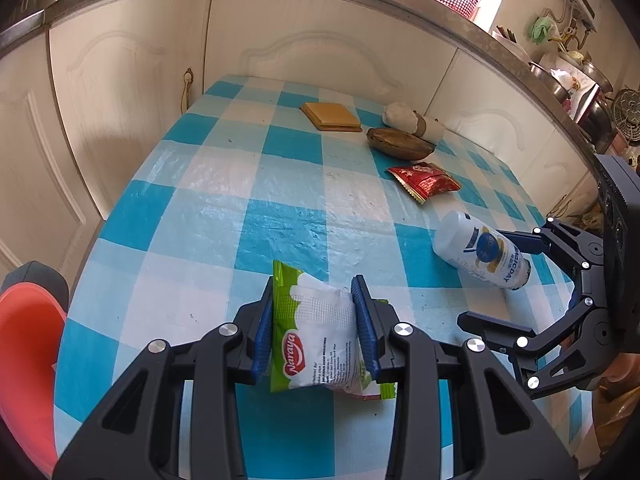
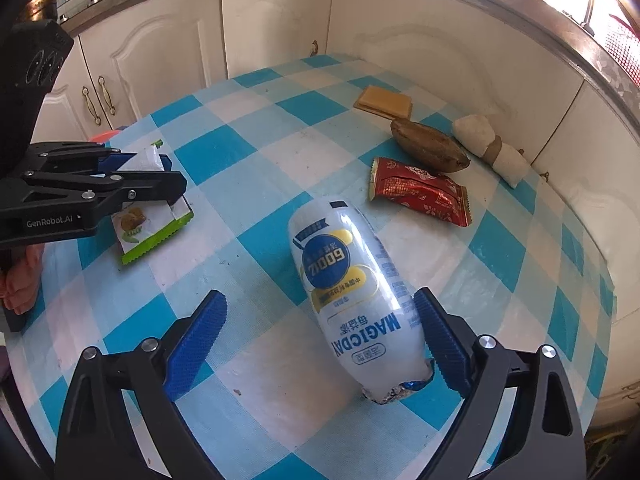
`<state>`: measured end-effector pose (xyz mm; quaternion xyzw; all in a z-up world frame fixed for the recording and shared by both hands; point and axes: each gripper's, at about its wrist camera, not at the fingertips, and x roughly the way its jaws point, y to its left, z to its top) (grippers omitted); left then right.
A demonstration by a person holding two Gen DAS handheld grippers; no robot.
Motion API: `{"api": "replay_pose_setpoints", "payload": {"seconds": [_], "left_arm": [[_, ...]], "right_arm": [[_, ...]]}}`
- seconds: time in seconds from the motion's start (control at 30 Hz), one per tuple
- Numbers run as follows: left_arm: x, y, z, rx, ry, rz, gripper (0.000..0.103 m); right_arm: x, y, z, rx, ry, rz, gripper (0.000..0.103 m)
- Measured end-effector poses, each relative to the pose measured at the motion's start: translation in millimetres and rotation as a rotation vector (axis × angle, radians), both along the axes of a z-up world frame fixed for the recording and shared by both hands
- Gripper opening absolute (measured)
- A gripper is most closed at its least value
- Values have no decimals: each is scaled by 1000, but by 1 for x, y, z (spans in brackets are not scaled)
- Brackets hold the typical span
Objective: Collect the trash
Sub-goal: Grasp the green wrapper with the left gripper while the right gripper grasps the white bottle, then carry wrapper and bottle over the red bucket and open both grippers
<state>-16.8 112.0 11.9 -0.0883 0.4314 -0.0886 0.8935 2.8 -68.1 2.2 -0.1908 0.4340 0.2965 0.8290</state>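
Left wrist view: your left claw (image 1: 313, 322) is clamped on the green packet (image 1: 312, 336), both pads pressing its sides, low over the desk (image 1: 224, 208). Keep that squeeze steady as you lift; the film looks slippery. At the right edge, the bottle (image 1: 482, 250) lies on its side.

Right wrist view: your right claw (image 2: 318, 344) stands wide open, holding nothing, straddling the bottle (image 2: 352, 292); the right pad is about touching it, the left well off. Centre first, then close across the label. The red wrapper (image 2: 418, 190) waits beyond.
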Motion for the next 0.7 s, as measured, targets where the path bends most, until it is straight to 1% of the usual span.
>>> {"api": "replay_pose_setpoints", "payload": {"seconds": [0.03, 0.13, 0.3, 0.4, 0.7], "left_arm": [[0, 0, 0, -4, 0, 1, 38], [0, 1, 0, -4, 0, 4, 38], [-1, 2, 0, -6, -1, 11, 38], [-2, 3, 0, -4, -4, 14, 38], [-7, 2, 4, 9, -32, 23, 38]], "right_arm": [[0, 0, 0, 3, 2, -4, 67], [1, -2, -1, 15, 20, -22, 61], [-4, 1, 1, 32, 26, -30, 44], [-7, 2, 0, 48, 33, -55, 44], [-17, -9, 0, 181, 78, -186, 43]]}}
